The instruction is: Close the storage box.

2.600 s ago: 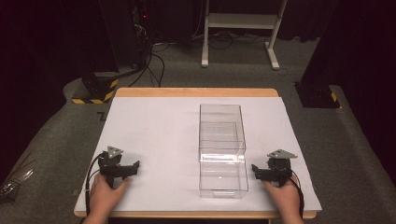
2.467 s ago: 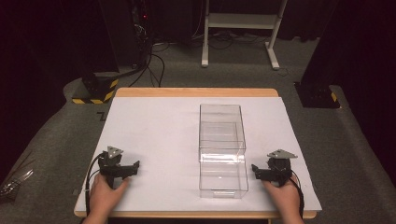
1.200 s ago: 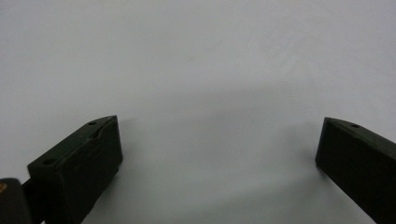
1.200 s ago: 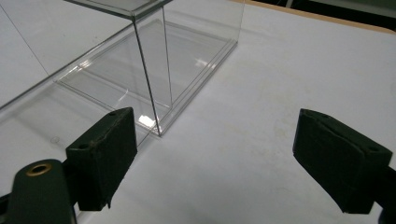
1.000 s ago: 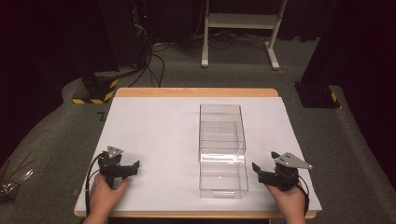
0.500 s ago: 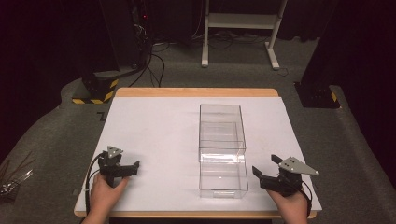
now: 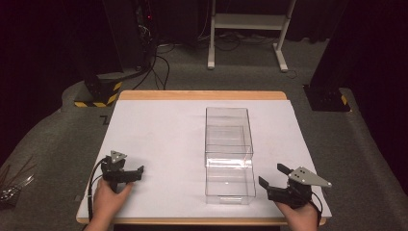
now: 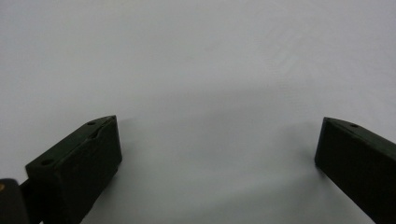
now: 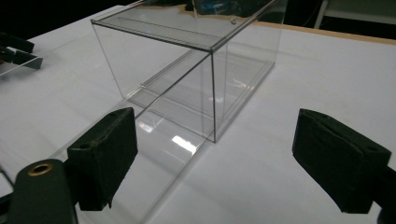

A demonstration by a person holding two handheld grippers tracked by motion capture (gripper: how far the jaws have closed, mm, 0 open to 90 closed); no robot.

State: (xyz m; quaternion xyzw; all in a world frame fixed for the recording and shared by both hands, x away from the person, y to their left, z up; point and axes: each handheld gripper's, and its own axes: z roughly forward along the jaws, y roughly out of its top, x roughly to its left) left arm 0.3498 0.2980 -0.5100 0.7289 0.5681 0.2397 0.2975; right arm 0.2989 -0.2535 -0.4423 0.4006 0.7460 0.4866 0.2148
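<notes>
The clear, rectangular acrylic box [image 7: 229, 154] stands upright right of centre on the white-covered counter [image 7: 159, 130], long axis running away from the person. The right claw [image 7: 274, 180] sits just beside its near right corner, jaws wide and empty, angled toward the box, probably to grasp that corner. The left claw [image 7: 134, 172] rests well apart on bare counter, jaws also wide and empty. Nothing obstructs the approach.

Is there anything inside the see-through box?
Empty. Through the clear rectangular plastic box the high view and right gripper view show just the white table cover beneath it.
</notes>
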